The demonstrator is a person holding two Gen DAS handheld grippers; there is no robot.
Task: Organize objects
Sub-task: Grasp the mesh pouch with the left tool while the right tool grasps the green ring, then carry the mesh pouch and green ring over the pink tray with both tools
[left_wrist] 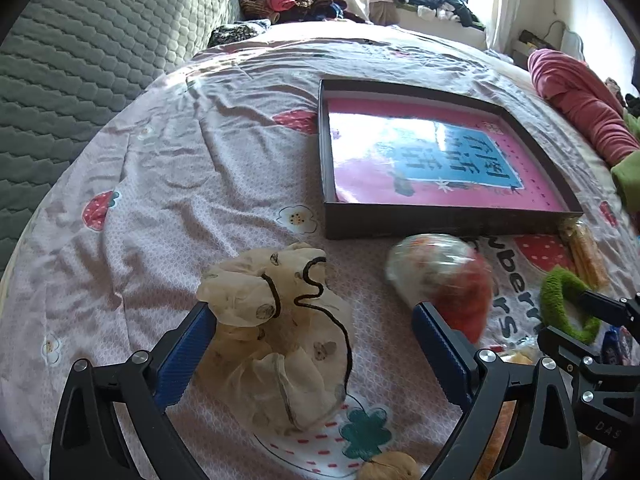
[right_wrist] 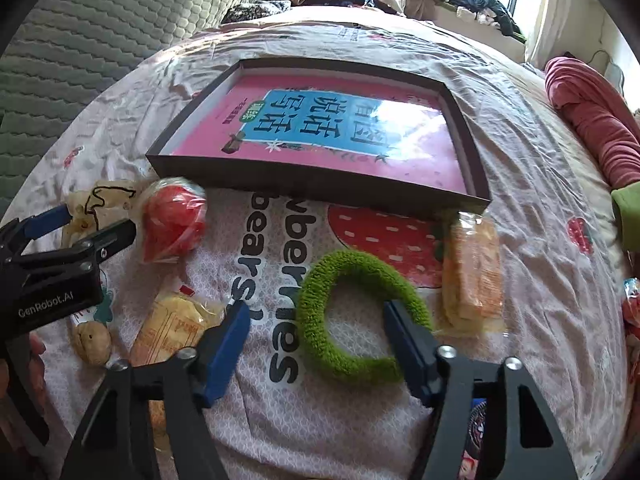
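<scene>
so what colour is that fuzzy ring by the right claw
Green, a fuzzy ring; clearest in the right wrist view.

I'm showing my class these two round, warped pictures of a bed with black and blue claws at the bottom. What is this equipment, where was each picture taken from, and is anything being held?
There is no robot. A person holds a two-finger gripper in each hand, and each gripper carries a wide-angle camera looking along its fingers, which bends the picture.

The left wrist view shows the left gripper open around a cream mesh pouch with a black drawstring; I cannot tell whether the pads touch it. The right wrist view shows the right gripper, with one finger inside a fuzzy green ring and the other outside; it does not look gripped yet.

On the strawberry-print bedsheet also lie a dark shallow box containing a pink book, a red item in clear wrap, wrapped snacks and a walnut.
</scene>
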